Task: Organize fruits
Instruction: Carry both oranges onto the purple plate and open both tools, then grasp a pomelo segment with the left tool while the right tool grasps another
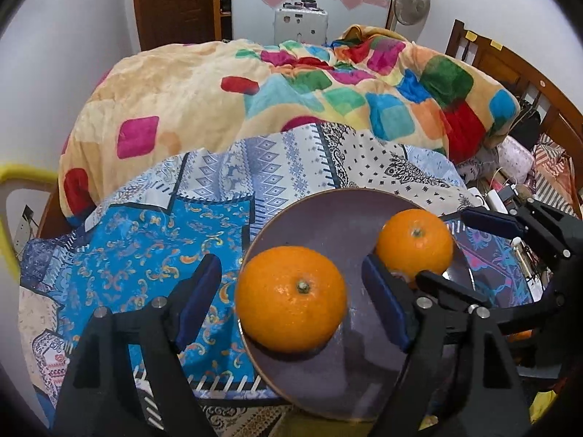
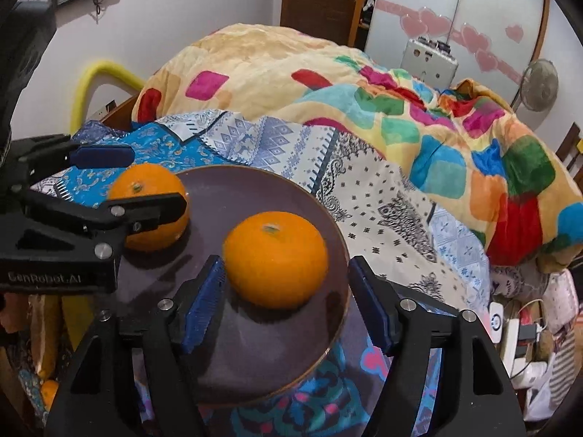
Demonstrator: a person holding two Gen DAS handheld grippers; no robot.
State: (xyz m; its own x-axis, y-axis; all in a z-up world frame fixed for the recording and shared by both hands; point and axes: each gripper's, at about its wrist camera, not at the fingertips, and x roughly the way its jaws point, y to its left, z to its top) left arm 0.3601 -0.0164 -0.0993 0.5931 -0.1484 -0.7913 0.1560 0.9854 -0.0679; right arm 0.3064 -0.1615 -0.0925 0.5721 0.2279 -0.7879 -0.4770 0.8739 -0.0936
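1. Plate (image 1: 328, 218): round, dark purple-grey with a thin brown rim; lies on the patterned blue bedsheet (image 1: 145, 255) of a bed.
2. Orange A (image 1: 291, 298): whole, stem end up; rests on the plate toward its 8 o'clock edge in the left wrist view.
3. Orange B (image 2: 275, 259): whole, stem end up; rests on the plate near its 3 o'clock edge in the right wrist view.
4. Left tool (image 1: 291, 309): jaws spread, one on either side of Orange A. A clear gap shows at both blue pads (image 1: 198, 302), so nothing is gripped.
5. Right tool (image 2: 288, 302): jaws spread around Orange B. The 9 o'clock pad (image 2: 204, 304) sits just beside the fruit, whether touching cannot be told; the 3 o'clock pad stands apart from it. No grip.
6. Blanket (image 1: 255, 87): cream fleece with multicoloured squares; heaped on the bed at 12 o'clock beyond the plate.
7. Standing fan (image 1: 411, 2): at 1 o'clock, against the far wall.
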